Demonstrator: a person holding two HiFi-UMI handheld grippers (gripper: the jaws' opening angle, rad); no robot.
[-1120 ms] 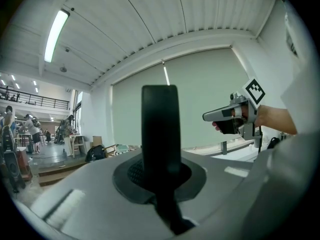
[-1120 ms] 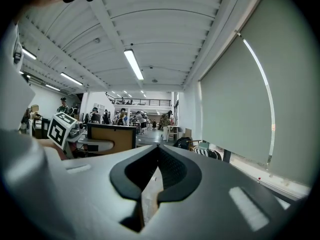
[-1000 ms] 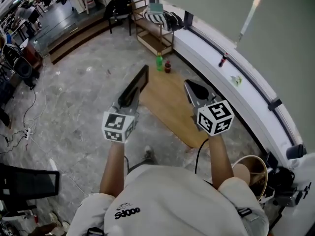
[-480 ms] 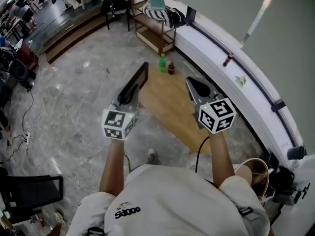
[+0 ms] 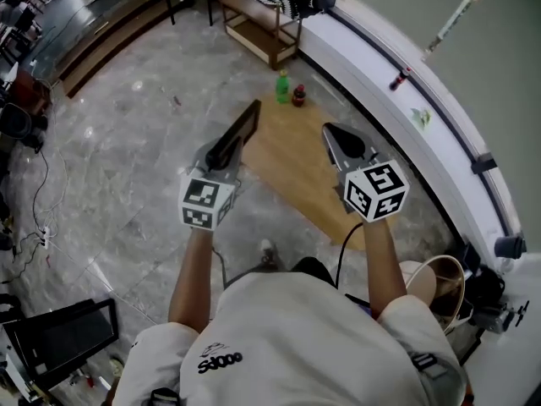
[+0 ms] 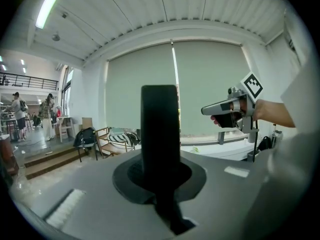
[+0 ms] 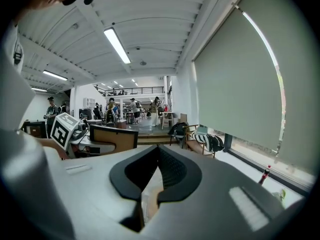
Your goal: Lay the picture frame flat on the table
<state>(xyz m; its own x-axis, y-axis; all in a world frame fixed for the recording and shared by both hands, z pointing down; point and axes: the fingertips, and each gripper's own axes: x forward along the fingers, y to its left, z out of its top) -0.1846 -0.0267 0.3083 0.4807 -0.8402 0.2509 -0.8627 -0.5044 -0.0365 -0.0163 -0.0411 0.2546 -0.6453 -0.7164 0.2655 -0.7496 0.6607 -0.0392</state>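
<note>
Having sunk toward the tabletop (image 5: 292, 174), the left hand-held gripper (image 5: 221, 155) clamped the picture frame (image 5: 242, 128). The right hand-held gripper (image 5: 333, 135) was closed, empty.

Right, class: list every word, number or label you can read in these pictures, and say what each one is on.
"S4000", or close to it, second character unclear: back of the white shirt.
Left marker cube and right marker cube: black-and-white patterns only, no letters.
Green bottle and dark bottle: labels too small to read.
</note>
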